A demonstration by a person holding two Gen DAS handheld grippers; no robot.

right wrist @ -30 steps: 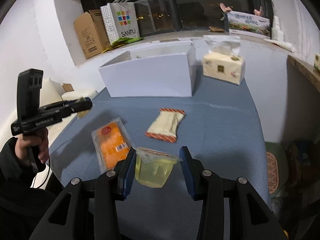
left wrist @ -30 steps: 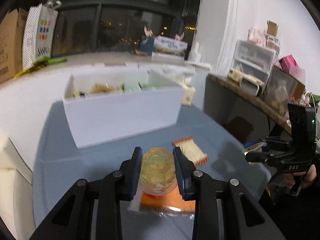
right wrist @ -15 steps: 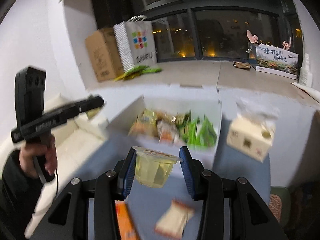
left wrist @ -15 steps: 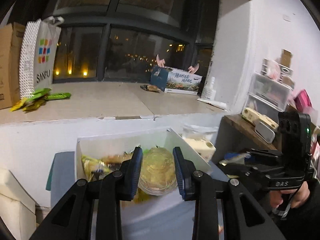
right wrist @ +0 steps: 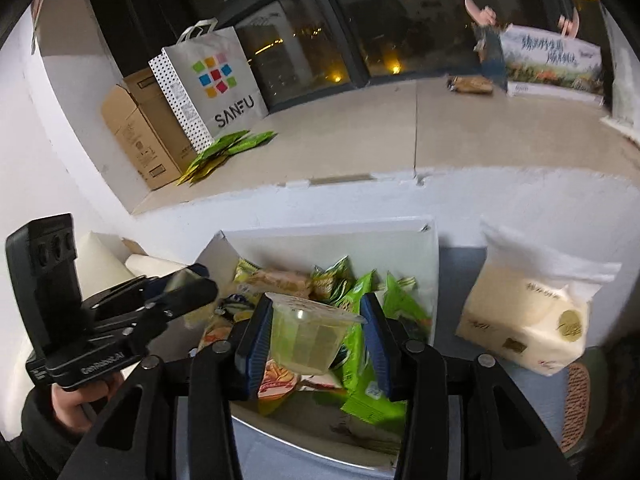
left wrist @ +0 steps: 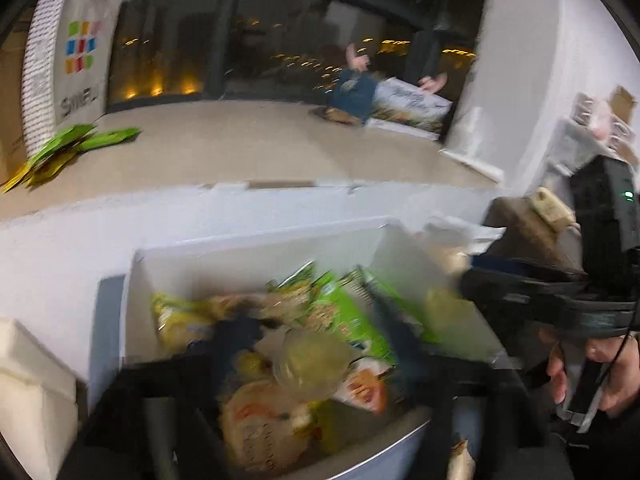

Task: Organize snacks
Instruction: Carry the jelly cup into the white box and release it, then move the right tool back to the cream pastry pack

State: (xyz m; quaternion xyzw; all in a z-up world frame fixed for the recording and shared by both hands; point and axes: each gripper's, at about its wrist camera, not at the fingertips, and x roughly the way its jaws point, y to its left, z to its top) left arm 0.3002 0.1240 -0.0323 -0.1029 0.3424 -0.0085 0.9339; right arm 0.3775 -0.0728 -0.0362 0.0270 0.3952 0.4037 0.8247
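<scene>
Both grippers over the open white cardboard box (right wrist: pixel 332 248), which is already heaped with green and yellow snack packets (right wrist: pixel 360 304). Right gripper (right wrist: pixel 316 338): blue-padded jaws clamped on a clear plastic jelly cup with yellow contents (right wrist: pixel 308 340), upright, sealed rim topmost, hanging directly above the packets near the box's middle. So the drop target lies straight below the jaws; a plain opening should let the cup fall in, by my reading. Left gripper (left wrist: pixel 316 354): view badly motion-blurred; jaws appear spread wide, with a second clear round jelly cup (left wrist: pixel 312 360) between them but seemingly touching neither, apparently falling or lying on the pile. Cannot confirm contact in the blur. In the right wrist view the left gripper sits at the box's left edge, nose over the rim. Cream tissue pack (right wrist: pixel 528 320) stands on the grey tabletop (right wrist: pixel 456 280) just right of the box. Risk: cup tipping on the uneven packets.
</scene>
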